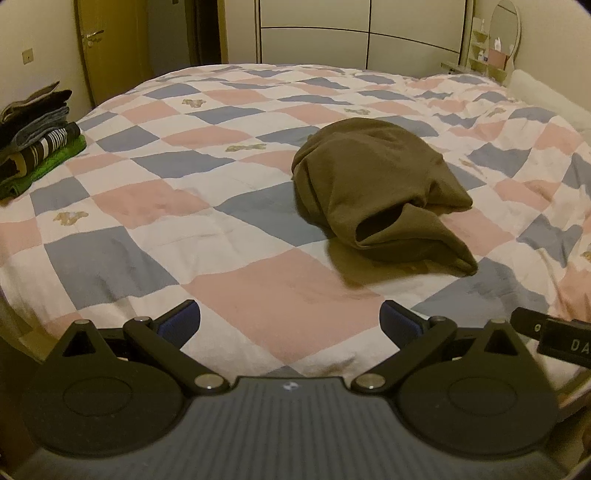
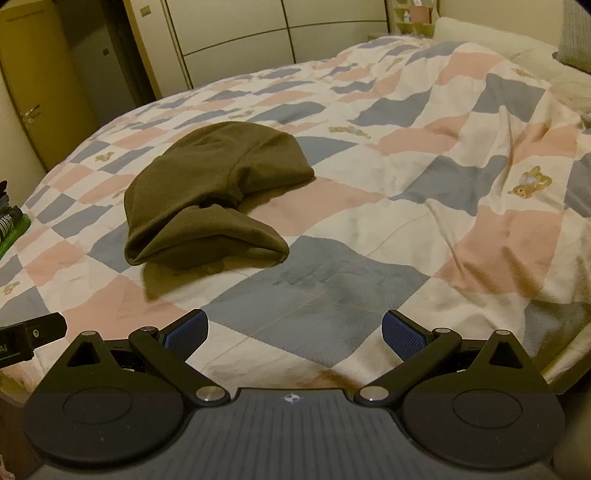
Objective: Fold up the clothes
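Both grippers hover over the near edge of the bed, neither touching anything. Left gripper (image 1: 290, 319): jaws spread wide apart, blue pads (image 1: 181, 323) facing inward, only quilt showing between them. Right gripper (image 2: 295, 332): same, jaws wide apart, nothing held, blue pads (image 2: 402, 338) clear. Olive-brown garment (image 1: 373, 188) lies crumpled in a heap on the checkered quilt (image 1: 184, 206), mid-bed, well ahead of both grippers; in the left view it sits right of centre, in the right view (image 2: 214, 192) left of centre. A loose flap at its near end is lifted off the quilt and casts a shadow under it; that edge looks blurred. Stack of folded clothes (image 1: 37, 136) at the far left edge of the bed, dark pieces on top, a striped one, a green one at the bottom; well apart from the garment. Quilt is pink, blue and white squares with small bear prints, wrinkled on the right side. Behind the bed: wardrobe doors (image 1: 362, 33), a wooden door (image 1: 110, 44), an oval mirror (image 1: 504, 26).
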Available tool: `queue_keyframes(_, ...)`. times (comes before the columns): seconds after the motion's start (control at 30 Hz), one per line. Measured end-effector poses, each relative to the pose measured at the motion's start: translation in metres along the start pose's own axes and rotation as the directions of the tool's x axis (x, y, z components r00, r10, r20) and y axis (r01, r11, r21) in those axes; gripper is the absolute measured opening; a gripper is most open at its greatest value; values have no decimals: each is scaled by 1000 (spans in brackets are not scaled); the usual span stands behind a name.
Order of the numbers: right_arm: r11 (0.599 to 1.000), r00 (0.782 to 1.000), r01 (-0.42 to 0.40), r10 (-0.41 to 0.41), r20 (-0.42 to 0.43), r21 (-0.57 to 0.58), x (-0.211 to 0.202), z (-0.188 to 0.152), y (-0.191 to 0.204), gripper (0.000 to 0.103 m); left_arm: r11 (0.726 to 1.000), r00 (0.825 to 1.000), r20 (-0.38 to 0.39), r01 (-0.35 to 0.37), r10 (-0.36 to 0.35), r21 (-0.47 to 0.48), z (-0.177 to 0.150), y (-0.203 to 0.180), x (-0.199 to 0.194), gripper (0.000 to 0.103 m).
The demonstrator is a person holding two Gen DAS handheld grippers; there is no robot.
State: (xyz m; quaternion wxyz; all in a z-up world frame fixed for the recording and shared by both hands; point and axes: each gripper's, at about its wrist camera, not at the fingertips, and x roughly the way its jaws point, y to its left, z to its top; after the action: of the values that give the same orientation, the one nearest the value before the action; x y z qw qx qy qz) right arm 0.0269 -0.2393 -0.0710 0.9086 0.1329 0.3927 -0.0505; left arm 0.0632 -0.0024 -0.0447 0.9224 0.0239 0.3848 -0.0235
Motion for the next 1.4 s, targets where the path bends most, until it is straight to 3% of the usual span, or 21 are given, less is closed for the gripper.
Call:
queue_keyframes(0.93, 998, 999, -34, 36, -36, 52, 54, 17, -17, 103, 1000, 999, -39, -10, 11, 30, 19, -7, 53, 102)
queue_keyframes(1.23, 986, 994, -110, 106, 39, 122, 67, 30, -28, 103, 999, 999, -32, 8, -7, 53, 25, -2, 70, 102)
queue_keyframes(1.4, 975, 987, -159, 157, 22, 157, 78, 36, -33, 103, 997, 999, -36, 42, -40, 59, 26, -4, 80, 102)
